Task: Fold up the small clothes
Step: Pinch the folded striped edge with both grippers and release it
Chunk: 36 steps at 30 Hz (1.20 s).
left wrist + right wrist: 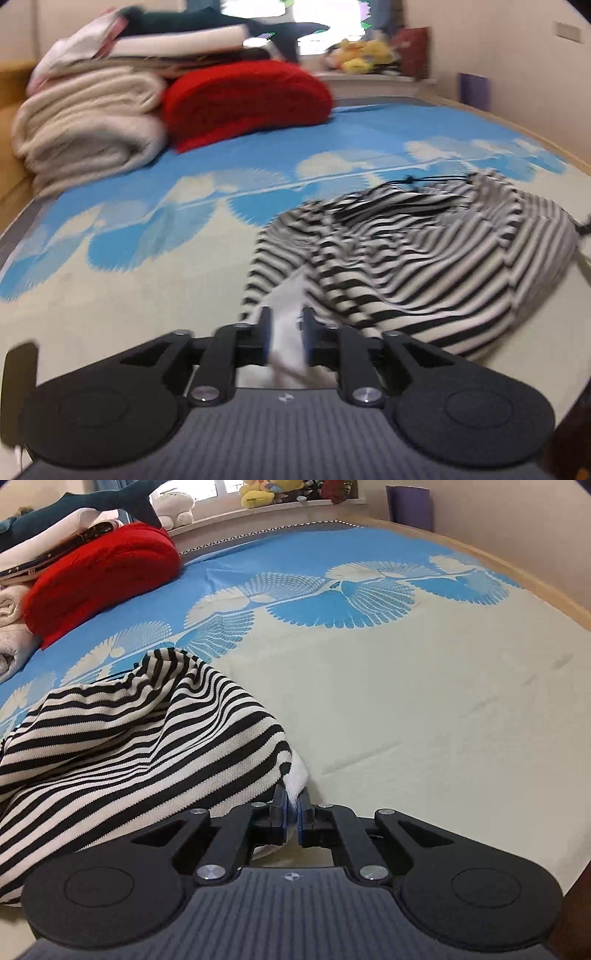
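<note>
Here, garment: black-and-white striped knit top (129,723) is heaped at nine o'clock, unfolded.
Left gripper (286,328): parted, white hem lying between.
Right gripper (291,808): pinched on white hem, for spreading.

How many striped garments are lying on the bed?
1. The black-and-white striped garment lies crumpled on the blue-and-cream bedspread, near the front edge. The stack of folded things at the back may hide others.

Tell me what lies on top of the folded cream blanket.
On the folded cream blanket rests a stack of folded white and dark fabrics, with a red knitted bundle leaning beside it. What the stack covers is hidden.
</note>
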Available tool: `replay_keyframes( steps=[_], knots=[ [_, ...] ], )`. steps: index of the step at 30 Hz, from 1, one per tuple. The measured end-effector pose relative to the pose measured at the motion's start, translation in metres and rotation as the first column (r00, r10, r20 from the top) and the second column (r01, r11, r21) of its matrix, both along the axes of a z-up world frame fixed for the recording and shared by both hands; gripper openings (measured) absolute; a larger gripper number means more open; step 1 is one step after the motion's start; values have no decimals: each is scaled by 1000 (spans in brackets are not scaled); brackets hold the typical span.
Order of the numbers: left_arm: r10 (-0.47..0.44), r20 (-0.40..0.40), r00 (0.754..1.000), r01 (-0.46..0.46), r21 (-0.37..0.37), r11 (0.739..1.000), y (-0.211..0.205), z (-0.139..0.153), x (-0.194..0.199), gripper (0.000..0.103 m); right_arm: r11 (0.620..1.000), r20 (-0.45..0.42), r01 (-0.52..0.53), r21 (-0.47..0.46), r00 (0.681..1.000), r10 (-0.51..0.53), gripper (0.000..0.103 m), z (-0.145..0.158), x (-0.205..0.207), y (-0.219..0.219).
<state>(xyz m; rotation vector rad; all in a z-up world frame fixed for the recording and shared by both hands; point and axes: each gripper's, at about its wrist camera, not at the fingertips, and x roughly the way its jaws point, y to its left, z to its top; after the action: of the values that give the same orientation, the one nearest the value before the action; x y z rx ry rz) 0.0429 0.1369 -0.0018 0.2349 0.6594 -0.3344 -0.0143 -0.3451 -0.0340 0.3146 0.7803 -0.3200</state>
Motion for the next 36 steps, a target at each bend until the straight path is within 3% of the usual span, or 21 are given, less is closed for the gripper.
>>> replay_keyframes(
  steps=[1,2,3,5,8,9,10,12,15,16,18,20,23,25,27,29,30,31,32,33,36],
  knots=[
    [-10,-15,1000,11,18,1000,-4,-5,2,47,1000,-2,-4,-6,1000,4,4,1,1,1],
    [0,-45,999,1,36,999,-6,-11,7,50,1000,-3,-6,-11,1000,6,4,1,3,2],
    [10,-81,997,-8,35,999,-8,-17,13,50,1000,-4,-9,-16,1000,9,4,1,3,2],
    [39,-179,983,-46,-33,998,-2,-26,29,50,999,-8,-21,-31,1000,21,4,2,5,4],
    [68,-242,968,-97,-107,990,6,-34,43,49,998,-16,-36,-48,999,35,4,0,6,6],
    [72,-249,966,-101,-106,989,5,-37,46,40,998,-20,-39,-47,999,38,4,0,6,6],
    [65,-249,966,-93,-104,990,3,-38,48,4,998,-22,-41,-46,999,40,4,-1,7,6],
    [85,-227,970,-112,-106,988,0,-31,46,4,998,-23,-45,-44,999,44,4,-2,7,5],
    [115,-170,979,-155,-248,956,18,5,42,3,998,5,-36,-42,999,36,4,2,4,2],
    [146,-133,980,-176,-249,952,25,14,38,3,999,23,-29,-40,999,30,4,6,1,0],
    [215,-68,974,-222,-135,966,36,15,37,4,1000,50,1,-29,999,1,3,11,-5,-5],
    [281,-117,953,-287,-42,957,44,-5,48,4,999,80,36,-21,996,-35,3,16,-11,-10],
    [300,-147,942,-301,16,953,43,-22,53,4,998,79,45,-31,996,-43,3,18,-11,-9],
    [302,-146,942,-297,55,953,39,-26,54,4,998,21,26,-49,999,-25,3,9,-5,-5],
    [304,-135,943,-299,60,952,34,-25,55,6,999,-34,-9,-46,999,8,4,0,1,-4],
    [284,-138,949,-283,25,959,32,-17,51,19,999,-88,-44,-26,995,42,7,-6,4,-2],
    [280,-132,951,-282,5,960,33,-12,50,26,998,-84,-56,-29,995,54,16,-2,1,-1],
    [272,-112,956,-275,-12,961,35,-3,47,42,997,-72,-59,-47,996,56,27,4,-3,2],
    [261,-78,962,-264,-38,964,35,7,45,55,995,-39,-58,-80,998,55,34,14,-9,4],
    [255,-50,966,-258,-66,964,35,16,42,57,993,-4,-53,-110,999,53,47,24,-15,6],
    [198,-45,979,-203,-193,960,32,37,49,57,991,182,-56,-121,980,77,51,65,-29,8]
  ],
)
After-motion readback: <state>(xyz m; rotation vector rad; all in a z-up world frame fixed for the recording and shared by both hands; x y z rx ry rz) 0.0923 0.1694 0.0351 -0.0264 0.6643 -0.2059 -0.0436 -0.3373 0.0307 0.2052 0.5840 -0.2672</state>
